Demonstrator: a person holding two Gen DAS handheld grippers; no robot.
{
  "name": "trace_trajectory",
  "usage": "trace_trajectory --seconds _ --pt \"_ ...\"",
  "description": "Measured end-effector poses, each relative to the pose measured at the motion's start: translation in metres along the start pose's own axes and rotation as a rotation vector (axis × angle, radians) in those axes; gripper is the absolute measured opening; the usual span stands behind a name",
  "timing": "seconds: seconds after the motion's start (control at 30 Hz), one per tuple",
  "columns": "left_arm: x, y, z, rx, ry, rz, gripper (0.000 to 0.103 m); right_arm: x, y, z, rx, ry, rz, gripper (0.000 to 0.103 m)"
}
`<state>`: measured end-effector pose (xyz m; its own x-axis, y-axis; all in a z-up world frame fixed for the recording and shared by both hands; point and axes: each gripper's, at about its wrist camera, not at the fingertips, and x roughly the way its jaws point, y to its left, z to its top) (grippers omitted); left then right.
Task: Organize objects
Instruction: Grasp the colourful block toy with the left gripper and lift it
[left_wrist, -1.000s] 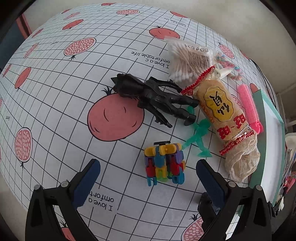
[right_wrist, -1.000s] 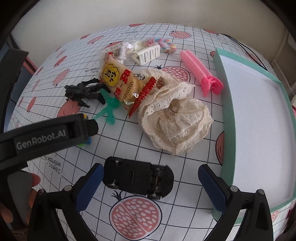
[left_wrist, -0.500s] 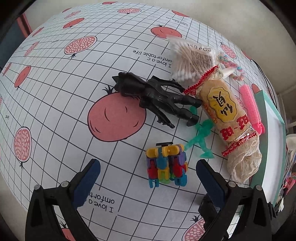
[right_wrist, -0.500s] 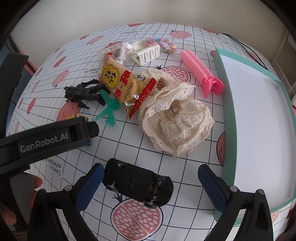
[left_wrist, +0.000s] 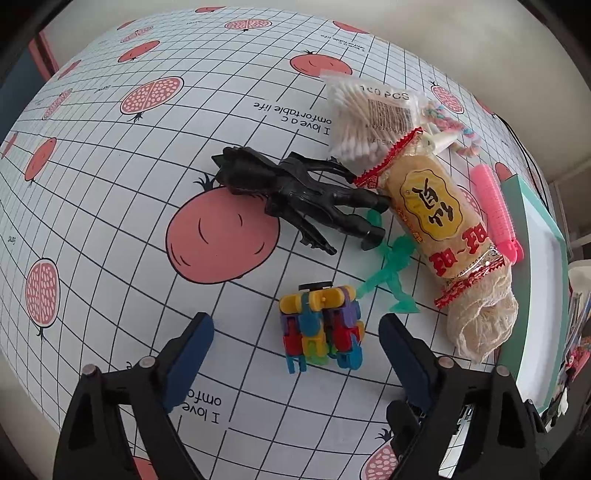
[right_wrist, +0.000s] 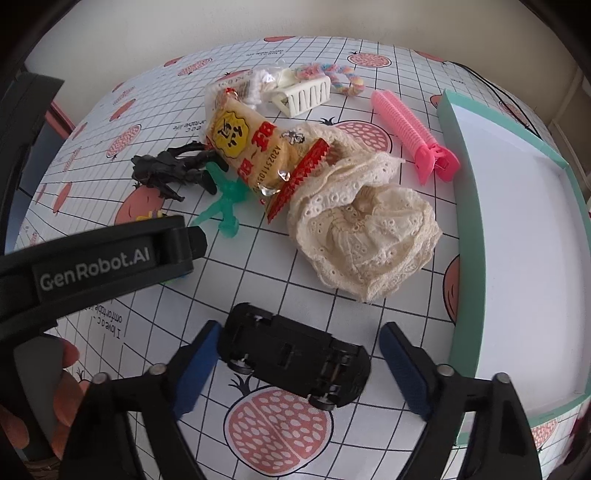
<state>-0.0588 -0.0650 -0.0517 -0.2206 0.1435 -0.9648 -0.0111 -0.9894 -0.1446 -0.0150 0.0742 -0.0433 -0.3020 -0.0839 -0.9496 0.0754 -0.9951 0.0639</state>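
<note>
- The left tongs (left_wrist: 295, 341) are spread wide over the worktop (left_wrist: 110, 221), with the block toy (left_wrist: 321, 326) lying between the pads, touching neither.
- Beyond the block toy lie a green figure (left_wrist: 391, 273) and a black figure (left_wrist: 299, 195); the black figure's legs reach the snack pack (left_wrist: 439, 218).
- A bag of swabs (left_wrist: 369, 118) sits behind the snack pack, and a pink roller (left_wrist: 495, 206) lies just beside the tray (left_wrist: 532, 280).
- The right tongs (right_wrist: 295, 363) are also spread, straddling an upside-down black car (right_wrist: 295, 354); the left pad (right_wrist: 195, 369) is at the car's end, the right pad stands apart from it.
- A lace cloth (right_wrist: 362, 229) lies past the car, partly under the snack pack.
- A white clip (right_wrist: 306, 96) and a pastel braid (right_wrist: 340, 77) lie at the far side.
- A hand (right_wrist: 48, 398) holds the left tongs' handle.
</note>
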Motion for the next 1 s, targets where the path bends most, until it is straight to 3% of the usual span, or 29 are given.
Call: trace_trajectory --seconds 0.07,0.27,0.6,0.67,0.83,1.0 --pt "-0.004 -0.003 -0.002 0.007 -0.006 -0.003 0.076 -0.003 -0.003 -0.003 -0.003 -0.001 -0.005 0.077" --pt "-0.014 -0.006 -0.010 0.023 -0.021 -0.016 0.041 -0.005 -0.008 -0.007 -0.008 0.007 0.001 0.077" --pt "-0.029 -0.006 -0.019 0.001 -0.042 -0.042 0.039 -0.009 -0.018 -0.010 0.001 0.005 0.004 0.077" --pt "-0.027 -0.009 -0.008 0.002 -0.066 -0.036 0.039 -0.010 -0.017 -0.009 0.003 0.000 0.008 0.077" --pt "-0.050 -0.009 0.004 -0.001 -0.175 -0.007 0.039 -0.021 -0.018 -0.007 0.009 -0.033 0.031 0.077" --pt "-0.065 -0.020 0.013 0.004 -0.313 0.005 0.039 -0.044 -0.018 -0.006 -0.006 -0.124 0.029 0.077"
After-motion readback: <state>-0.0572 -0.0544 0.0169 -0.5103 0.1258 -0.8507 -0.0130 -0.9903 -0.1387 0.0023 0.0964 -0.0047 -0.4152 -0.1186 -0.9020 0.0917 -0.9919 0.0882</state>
